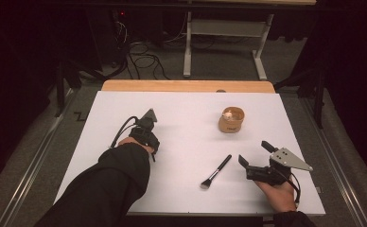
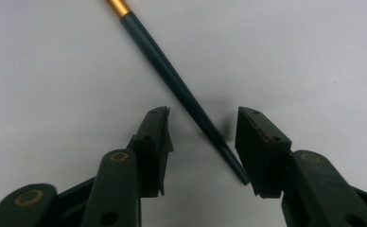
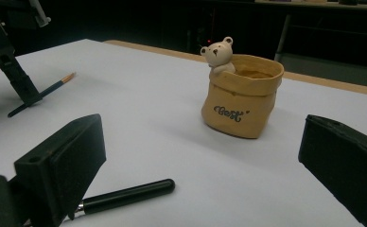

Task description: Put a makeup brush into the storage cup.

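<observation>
A dark room with cables on the floor surrounds a white desk with a wooden strip along its far edge. I have my left gripper lowered over a thin dark brush with a gold band; its fingers are spread apart, one on each side of the handle's tapered end, not yet pinching it. The handle crosses the gap at a slant and sits closer to one pad than the other, so I would shift slightly to centre it, stay low against the desk, and close slowly so the thin handle does not roll or flick out. Gripping a bit farther up from the tip would probably give a steadier hold.

My right gripper rests near the front right of the desk, fingers wide and holding nothing, beside a larger makeup brush with a black handle that lies flat.

The left gripper view gives the exact line of the thin handle between the pads, which the high view hides under my hand. The right gripper view shows the tan sack-shaped pot with a small bear figure on its rim and lettering on its front, which the high view leaves blurred
</observation>
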